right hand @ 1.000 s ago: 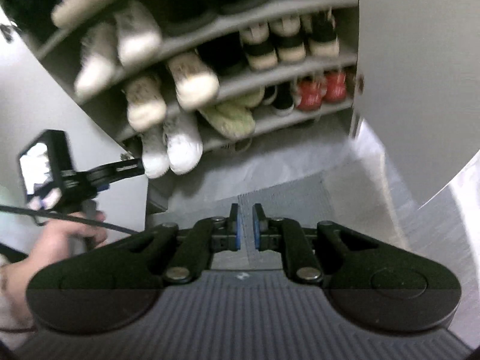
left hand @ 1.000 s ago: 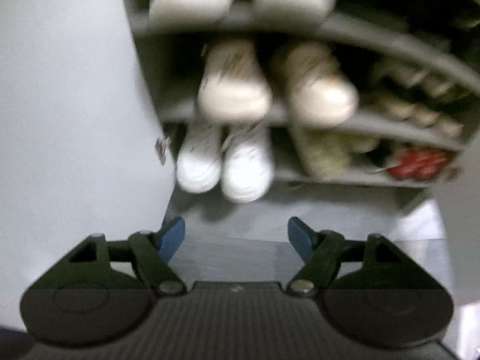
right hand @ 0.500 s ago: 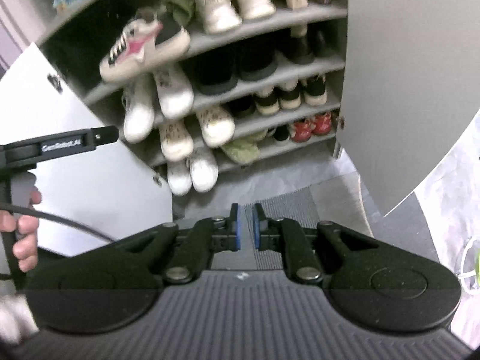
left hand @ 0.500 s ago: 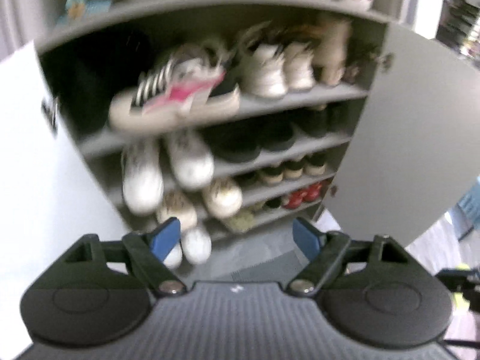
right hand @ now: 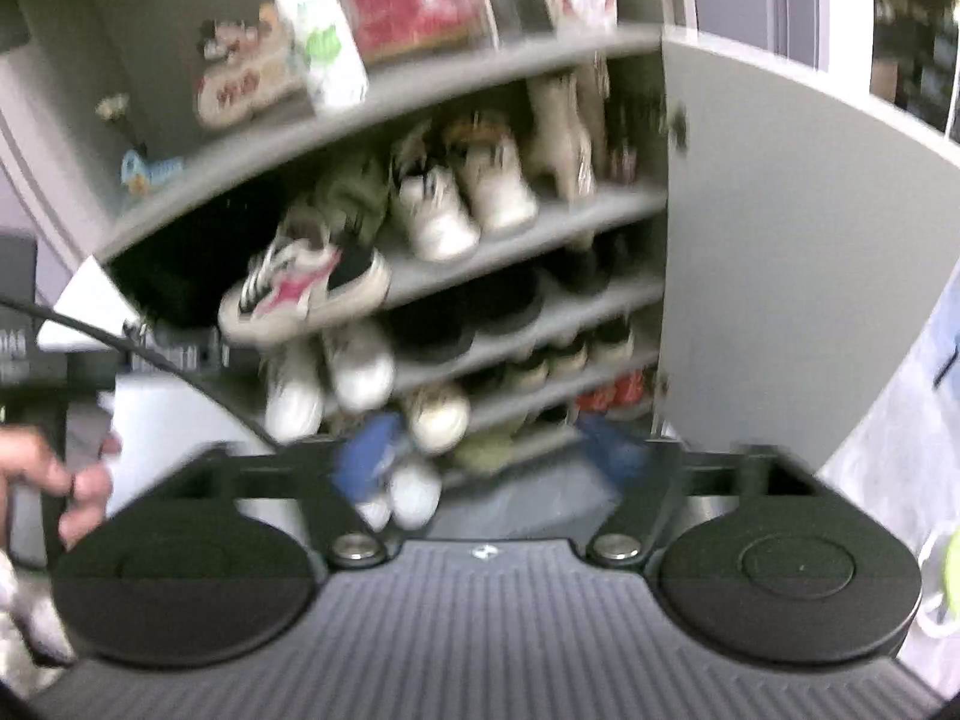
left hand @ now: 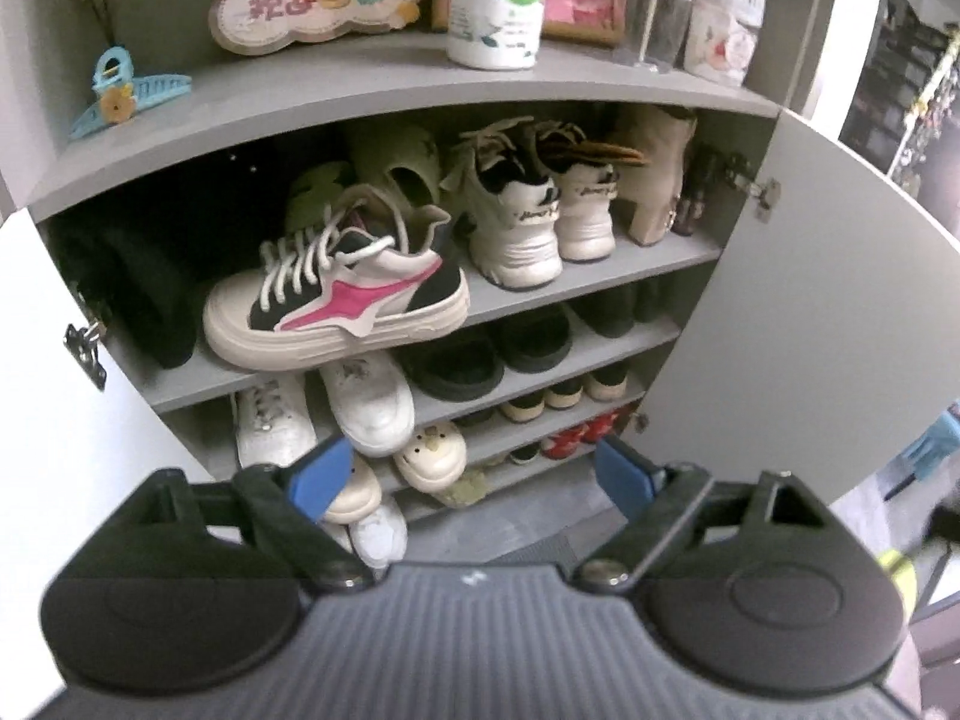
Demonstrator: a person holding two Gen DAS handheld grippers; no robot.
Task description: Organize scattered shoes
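A cream, black and pink sneaker (left hand: 336, 306) lies sideways across the front of the top shoe shelf (left hand: 654, 258), its toe overhanging the edge; the right wrist view shows the same sneaker (right hand: 303, 294). Behind it are green clogs (left hand: 390, 174), and to its right a white and black pair (left hand: 540, 222). White sneakers (left hand: 366, 396) sit on the shelf below. My left gripper (left hand: 468, 477) is open and empty, well short of the cabinet. My right gripper (right hand: 489, 459) is open too, blurred, holding nothing.
The grey cabinet stands with both doors open: the left door (left hand: 36, 432) and the right door (left hand: 822, 324). Ornaments and a white bottle (left hand: 495, 0) stand on its top. Lower shelves hold black slippers (left hand: 480, 360), red shoes (left hand: 588, 429) and others. A hand (right hand: 54, 480) holds the other tool.
Both views have swung up from the lower shelves to the whole cabinet. My right gripper has gone from shut to open. The left gripper stays open.
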